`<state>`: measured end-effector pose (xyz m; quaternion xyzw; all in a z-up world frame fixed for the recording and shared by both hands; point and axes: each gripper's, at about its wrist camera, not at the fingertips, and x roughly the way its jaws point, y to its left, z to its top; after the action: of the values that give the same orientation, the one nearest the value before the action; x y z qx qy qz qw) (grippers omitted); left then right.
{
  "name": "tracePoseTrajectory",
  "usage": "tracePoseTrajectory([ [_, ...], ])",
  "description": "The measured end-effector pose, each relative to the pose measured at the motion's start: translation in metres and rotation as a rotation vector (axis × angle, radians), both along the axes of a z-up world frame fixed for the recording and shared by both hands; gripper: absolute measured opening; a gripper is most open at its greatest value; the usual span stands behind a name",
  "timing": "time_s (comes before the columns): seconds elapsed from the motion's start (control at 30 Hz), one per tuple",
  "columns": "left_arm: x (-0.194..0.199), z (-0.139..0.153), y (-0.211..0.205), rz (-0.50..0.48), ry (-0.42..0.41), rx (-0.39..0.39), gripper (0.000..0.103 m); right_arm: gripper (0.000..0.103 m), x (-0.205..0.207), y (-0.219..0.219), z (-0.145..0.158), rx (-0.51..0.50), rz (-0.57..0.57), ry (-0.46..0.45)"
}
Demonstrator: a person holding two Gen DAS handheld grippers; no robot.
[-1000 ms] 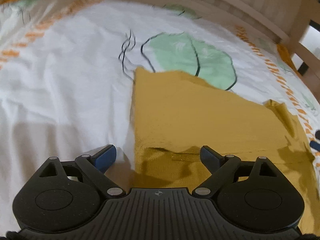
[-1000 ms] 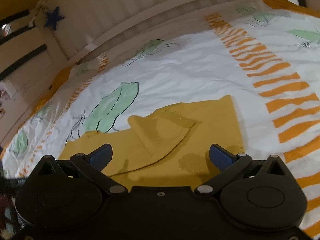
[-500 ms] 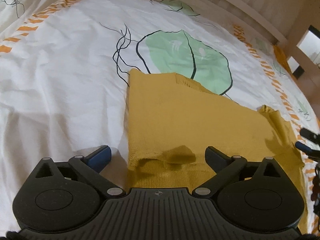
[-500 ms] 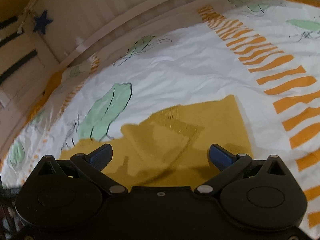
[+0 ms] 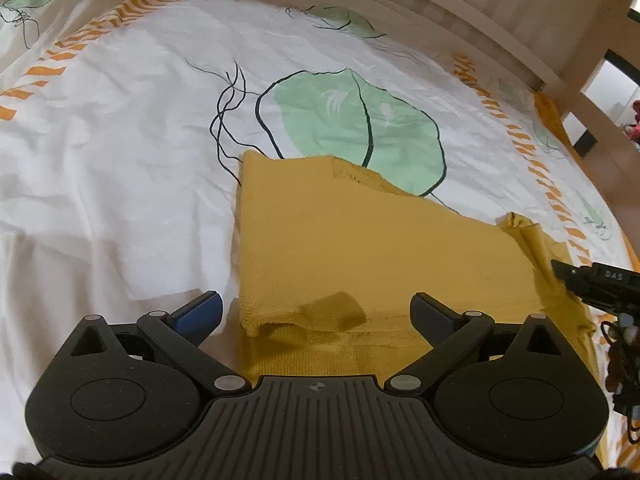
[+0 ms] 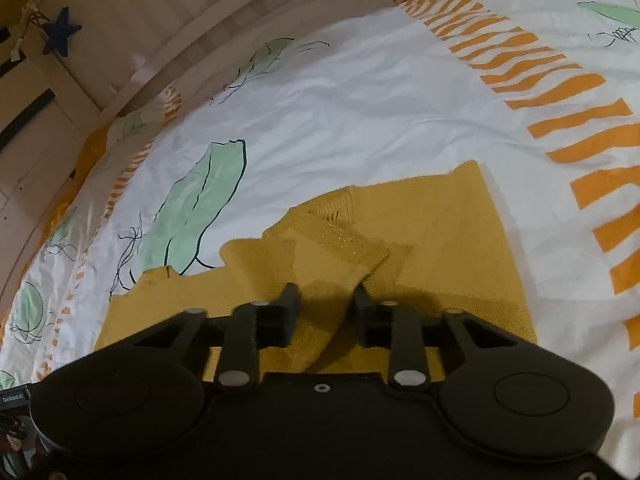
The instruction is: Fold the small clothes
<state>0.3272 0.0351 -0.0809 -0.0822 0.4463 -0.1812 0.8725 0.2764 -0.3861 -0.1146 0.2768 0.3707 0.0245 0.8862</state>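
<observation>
One mustard knit garment (image 5: 360, 248), folded flat | left tool (image 5: 316, 312) spread | right tool (image 6: 326, 300) apparently pinching its ribbed flap

Home bedroom, probably child's room. Work surface is bed: white bedsheet (image 5: 120, 140) with printed green leaves (image 5: 356, 120) and orange dashed stripes (image 6: 532, 76), wrinkled like on soft mattress. Pale wooden bed frame with slats (image 5: 460, 4) runs along far edge. Dark blue star decoration (image 6: 60, 36) hangs on pale furniture beside bed. Small mustard knitted garment (image 5: 360, 248) lies on sheet.
</observation>
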Motion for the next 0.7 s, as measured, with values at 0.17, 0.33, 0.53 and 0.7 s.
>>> tracePoseTrajectory([
  [0.17,-0.001,0.001,0.0,0.002,-0.007,0.004,0.102,0.011,-0.006,0.012,0.019,-0.075,-0.014,-0.04],
  [0.33,0.0,0.001,0.0,0.002,-0.008,0.008,0.102,0.011,-0.036,0.026,0.059,-0.111,-0.048,-0.145],
  [0.53,0.0,0.0,-0.002,-0.008,-0.007,0.013,0.102,0.011,-0.052,0.011,0.033,-0.117,-0.101,0.003],
  [0.7,0.0,-0.001,-0.001,-0.007,-0.01,0.02,0.102,0.02,-0.064,0.001,0.017,-0.102,-0.151,0.04],
])
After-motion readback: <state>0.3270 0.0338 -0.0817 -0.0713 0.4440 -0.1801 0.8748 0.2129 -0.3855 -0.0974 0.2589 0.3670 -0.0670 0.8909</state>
